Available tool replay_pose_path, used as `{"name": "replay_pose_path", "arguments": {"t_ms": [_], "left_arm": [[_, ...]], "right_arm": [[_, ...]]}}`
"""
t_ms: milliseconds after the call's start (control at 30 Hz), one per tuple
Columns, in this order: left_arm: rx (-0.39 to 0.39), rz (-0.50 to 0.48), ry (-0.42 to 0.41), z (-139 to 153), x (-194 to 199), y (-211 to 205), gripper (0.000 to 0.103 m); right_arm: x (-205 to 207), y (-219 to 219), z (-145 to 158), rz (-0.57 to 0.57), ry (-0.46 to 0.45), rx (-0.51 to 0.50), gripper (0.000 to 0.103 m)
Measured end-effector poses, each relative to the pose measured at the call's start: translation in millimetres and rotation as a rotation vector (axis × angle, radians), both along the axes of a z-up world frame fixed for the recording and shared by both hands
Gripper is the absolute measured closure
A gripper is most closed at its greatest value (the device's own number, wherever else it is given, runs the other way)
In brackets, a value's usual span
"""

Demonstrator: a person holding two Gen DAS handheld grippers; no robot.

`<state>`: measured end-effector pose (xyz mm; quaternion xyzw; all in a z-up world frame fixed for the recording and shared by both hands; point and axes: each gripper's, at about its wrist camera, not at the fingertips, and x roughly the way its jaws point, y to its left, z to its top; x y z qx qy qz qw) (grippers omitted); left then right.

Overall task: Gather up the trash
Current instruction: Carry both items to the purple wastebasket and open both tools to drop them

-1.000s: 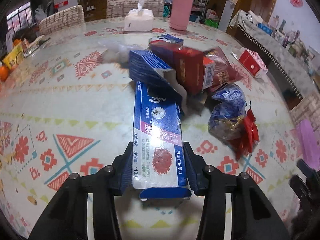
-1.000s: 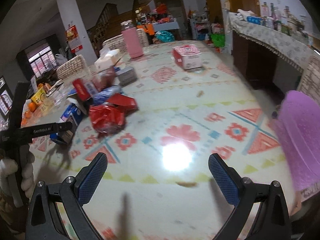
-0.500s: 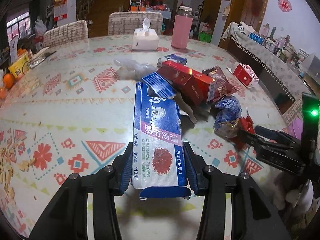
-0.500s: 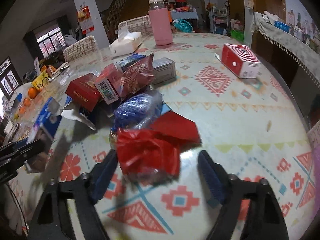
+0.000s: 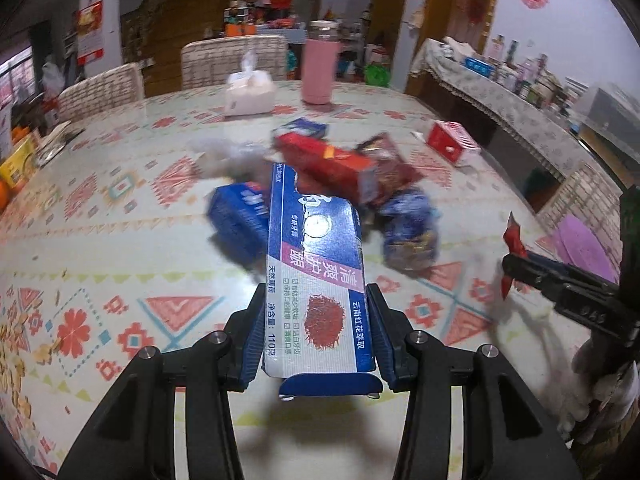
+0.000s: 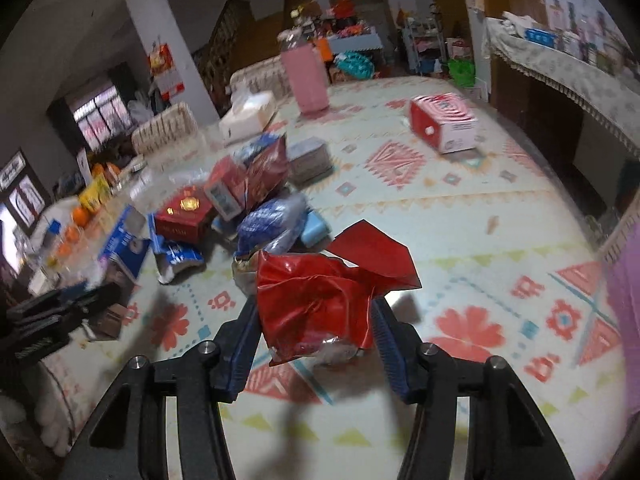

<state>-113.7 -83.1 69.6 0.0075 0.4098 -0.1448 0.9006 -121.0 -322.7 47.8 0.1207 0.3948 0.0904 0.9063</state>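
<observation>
The long blue toothpaste box (image 5: 316, 280) lay lengthwise between the left gripper (image 5: 316, 344) pads, clamped at its near end, its far end pointing straight ahead over the counter (image 5: 120, 208). One crumpled, glossy red wrapper (image 6: 316, 300) sat between the right gripper (image 6: 314, 344) pads, whose jaws had just been closing and now pressed it. Ahead lay one blue bag (image 6: 268, 220) and two red boxes

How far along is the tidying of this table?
Barely begun; no bin shows. In hand: the left tongs clamp a long blue toothpaste carton, and the right tongs, just closing, pinch a crumpled red plastic wrapper. Left: a red box, blue foil bag and more wrappers.
</observation>
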Motion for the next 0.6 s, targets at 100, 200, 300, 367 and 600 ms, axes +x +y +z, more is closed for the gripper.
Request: {"name": "replay_pose_path", "arguments": {"t_ms": [100, 200, 300, 367, 600], "left_arm": [[-0.001, -0.056, -0.004, 6, -3, -24, 0.058], [0.004, -0.121, -0.013, 13, -5, -55, 0.058], [0.008, -0.197, -0.015, 19, -4, -92, 0.058], [0.003, -0.259, -0.009, 24, -2, -123, 0.058], [-0.013, -0.478, -0.012, 40, -2, -241, 0.058]], "right_arm": [[-21, -22, 14, -0.035, -0.043, 0.012, 0.044], [-44, -53, 26, -0.095, -0.079, 0.013, 0.044], [-63, -89, 33, -0.167, -0.097, 0.009, 0.044], [-76, -118, 38, -0.232, -0.106, 0.000, 0.044], [-117, -225, 41, -0.480, -0.110, -0.005, 0.044]]}}
